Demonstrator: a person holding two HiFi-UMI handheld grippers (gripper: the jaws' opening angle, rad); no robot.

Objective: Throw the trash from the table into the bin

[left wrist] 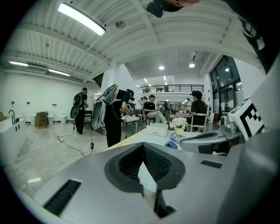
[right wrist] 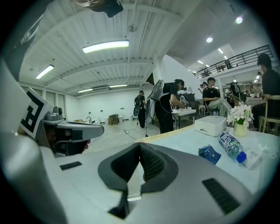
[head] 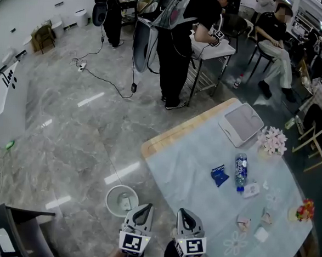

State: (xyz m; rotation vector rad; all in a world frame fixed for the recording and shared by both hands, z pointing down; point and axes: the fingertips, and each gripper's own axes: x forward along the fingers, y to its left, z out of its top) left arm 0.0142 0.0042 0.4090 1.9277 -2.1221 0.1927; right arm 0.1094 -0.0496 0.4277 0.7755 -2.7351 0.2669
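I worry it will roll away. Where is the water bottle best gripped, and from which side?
Likely across its labelled middle, from above, with the right gripper, the nearer one. The water bottle lies on its side on the table, blue cap toward the person, so jaws straddling the round body should stop it rolling. The jaws are shut now and need opening.

Near part of table (head: 183,168) bare; bottle (head: 240,170), blue packet (head: 219,175) stand mid-table.
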